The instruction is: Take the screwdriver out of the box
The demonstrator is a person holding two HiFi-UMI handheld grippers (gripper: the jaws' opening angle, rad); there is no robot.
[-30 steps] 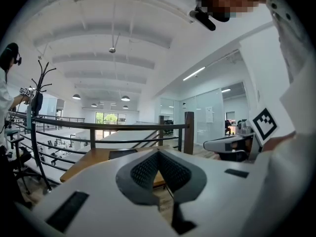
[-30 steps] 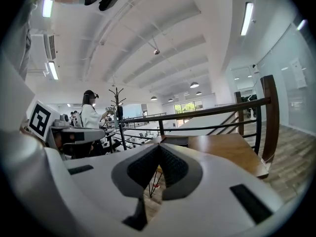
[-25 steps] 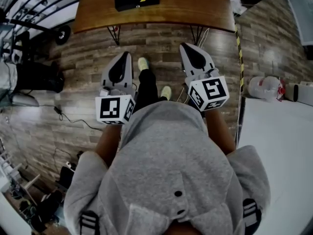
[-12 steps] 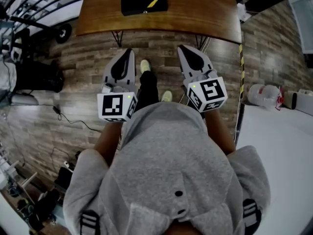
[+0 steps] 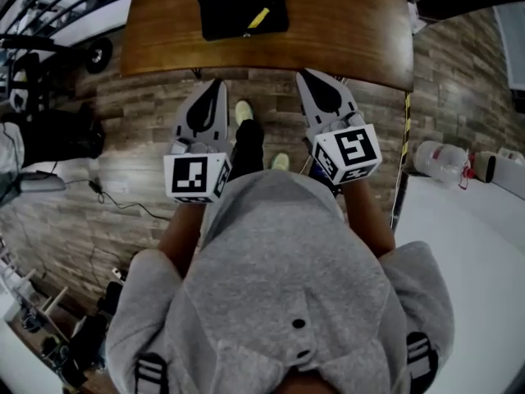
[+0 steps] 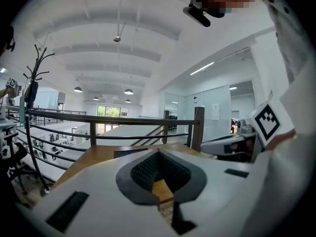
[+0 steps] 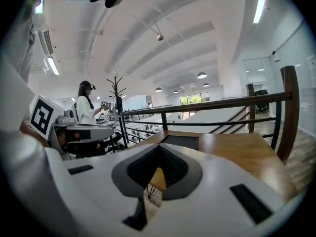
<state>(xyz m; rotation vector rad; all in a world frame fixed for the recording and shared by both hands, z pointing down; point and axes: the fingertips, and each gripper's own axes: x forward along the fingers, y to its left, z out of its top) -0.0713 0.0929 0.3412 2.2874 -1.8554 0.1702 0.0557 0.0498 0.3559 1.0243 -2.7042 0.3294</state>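
- Wooden and brown, the table [image 5: 344, 23] fills the top of our head view. One container sits on it, a black box [image 5: 230, 2] lying left of the table's middle.
- In the box we see the screwdriver [image 5: 258, 18]. Only a yellow length of it shows, lying slantwise near the box's right side and front edge. The rest of the inside is too dark for us to make out.
- The left gripper [image 5: 218, 84] has its jaws closed, tips meeting, with nothing held. Through the hollow behind the tips we see only table wood.
- The right gripper [image 5: 303, 75] has its jaws drawn together the same way, and it too is empty.
- Both grippers hang over the floor planks [image 5: 148, 154] at the table's near edge, pointing towards it.
- The screwdriver lies ahead of them, well apart from both and roughly between the lines along which they point. Neither gripper touches the box.
- In each gripper view the box appears as a low dark slab on the table beyond the closed tips. We cannot pick out the screwdriver there.
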